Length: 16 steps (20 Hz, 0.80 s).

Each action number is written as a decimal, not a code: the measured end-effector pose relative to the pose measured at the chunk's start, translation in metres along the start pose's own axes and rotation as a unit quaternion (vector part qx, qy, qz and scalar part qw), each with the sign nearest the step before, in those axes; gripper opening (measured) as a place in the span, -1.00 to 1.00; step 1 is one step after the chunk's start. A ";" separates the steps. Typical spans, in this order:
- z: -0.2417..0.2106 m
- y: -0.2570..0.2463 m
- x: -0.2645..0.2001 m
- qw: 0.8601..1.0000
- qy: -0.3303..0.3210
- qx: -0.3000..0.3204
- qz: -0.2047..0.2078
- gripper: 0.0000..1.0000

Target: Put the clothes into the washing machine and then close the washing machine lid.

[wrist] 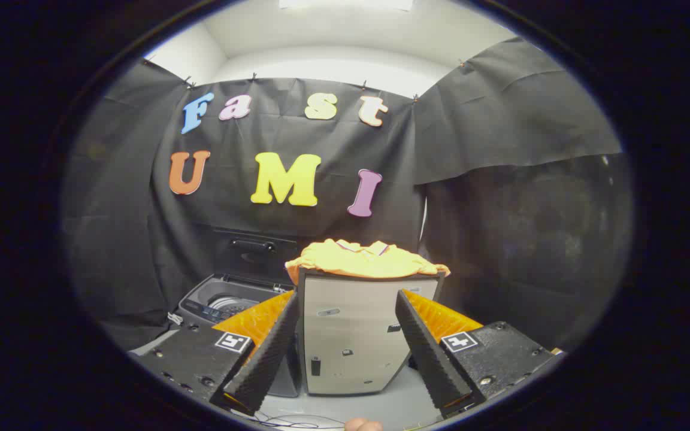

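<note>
In the gripper view nothing of the job looked done yet. The yellow clothes (364, 260) lay heaped on top of a pale box-like stand (351, 335) at the centre of the frame, and the washing machine (225, 302) sat lower left with its lid (253, 251) raised. I judged that both the loading and the lid closing remained. My gripper (348, 347) stood wide, holding nothing, fingers flanking the stand, the clothes beyond and above them.

Hand-held gripper (345, 311): fingers spread wide, ridged wedge-shaped pads (264, 359), flat bodies with screws, square fiducial tags (232, 342) on top, orange ribbed panels beside tags.
</note>
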State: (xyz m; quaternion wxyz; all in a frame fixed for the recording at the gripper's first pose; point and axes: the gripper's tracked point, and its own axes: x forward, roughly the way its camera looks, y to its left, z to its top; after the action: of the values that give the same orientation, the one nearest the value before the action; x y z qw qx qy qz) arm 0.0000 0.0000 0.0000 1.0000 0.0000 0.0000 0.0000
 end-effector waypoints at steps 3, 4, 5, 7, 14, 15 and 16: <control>-0.001 0.001 -0.003 1.000 0.001 -0.001 0.004 1.00; 0.000 0.000 -0.003 1.000 0.001 -0.001 0.004 1.00; 0.000 0.000 -0.004 1.000 0.001 0.000 0.004 1.00; 0.003 -0.001 -0.006 1.000 -0.003 0.001 0.003 1.00; 0.003 -0.005 -0.006 1.000 0.000 0.001 0.002 1.00; 0.003 -0.005 -0.005 1.000 -0.001 0.000 0.003 1.00; 0.004 -0.004 -0.005 1.000 0.000 -0.001 0.003 1.00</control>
State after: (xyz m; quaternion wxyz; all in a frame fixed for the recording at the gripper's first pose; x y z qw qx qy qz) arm -0.0053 -0.0039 0.0036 1.0000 -0.0010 -0.0002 0.0032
